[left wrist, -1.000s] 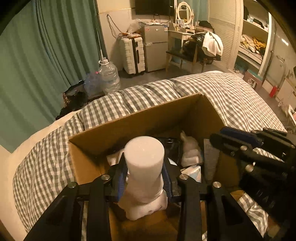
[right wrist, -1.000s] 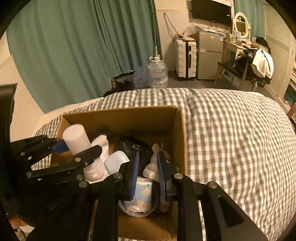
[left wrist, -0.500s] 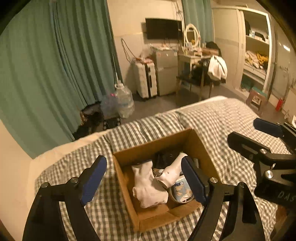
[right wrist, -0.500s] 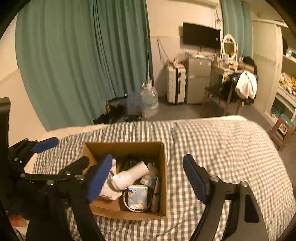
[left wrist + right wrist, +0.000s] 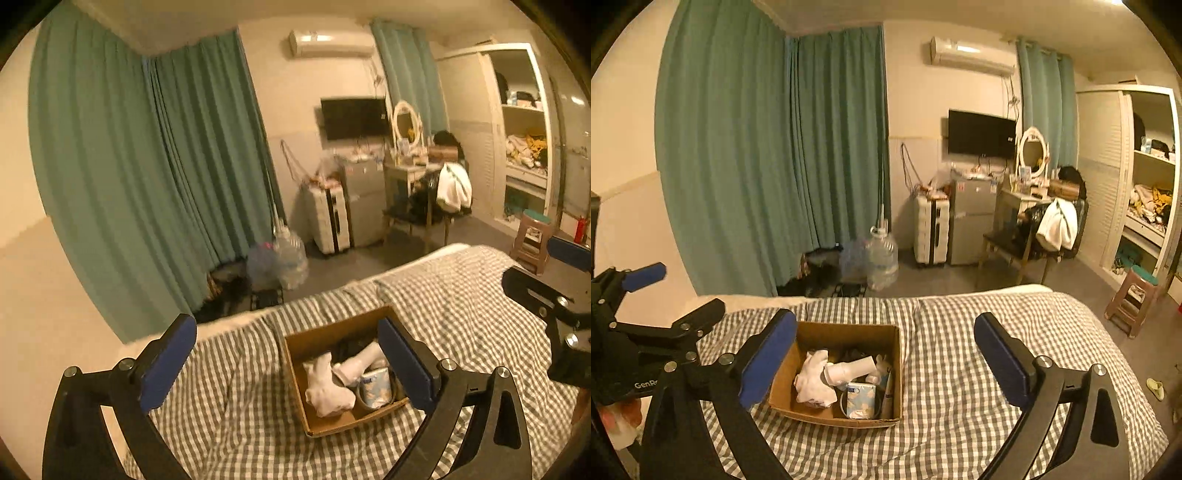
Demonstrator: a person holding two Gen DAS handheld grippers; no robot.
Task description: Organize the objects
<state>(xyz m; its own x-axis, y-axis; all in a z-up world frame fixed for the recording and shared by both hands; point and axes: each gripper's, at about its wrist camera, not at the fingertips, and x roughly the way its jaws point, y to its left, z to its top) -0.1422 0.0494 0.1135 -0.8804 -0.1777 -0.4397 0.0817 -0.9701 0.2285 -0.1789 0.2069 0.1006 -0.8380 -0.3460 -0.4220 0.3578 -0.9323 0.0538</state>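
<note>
An open cardboard box (image 5: 295, 380) (image 5: 812, 334) sits on the checked bed cover. In it lie a white cloth (image 5: 327, 387) (image 5: 812, 382), a white bottle (image 5: 360, 362) (image 5: 849, 371) on its side and a blue-and-white tissue pack (image 5: 376, 386) (image 5: 862, 400). My left gripper (image 5: 288, 363) is wide open and empty, held high above and behind the box. My right gripper (image 5: 884, 363) is wide open and empty, also well above the box. Each gripper shows at the edge of the other's view.
The grey-and-white checked bed (image 5: 979, 369) spreads right of the box. Beyond its far edge stand green curtains (image 5: 768, 155), a water jug (image 5: 882, 258), a white suitcase (image 5: 931, 230), a small fridge (image 5: 973, 219), a chair with clothes (image 5: 1038, 236) and a stool (image 5: 1132, 299).
Both grippers opened, letting go of the white bottle and the tissue pack into the box, then pulled up and back away from it.
</note>
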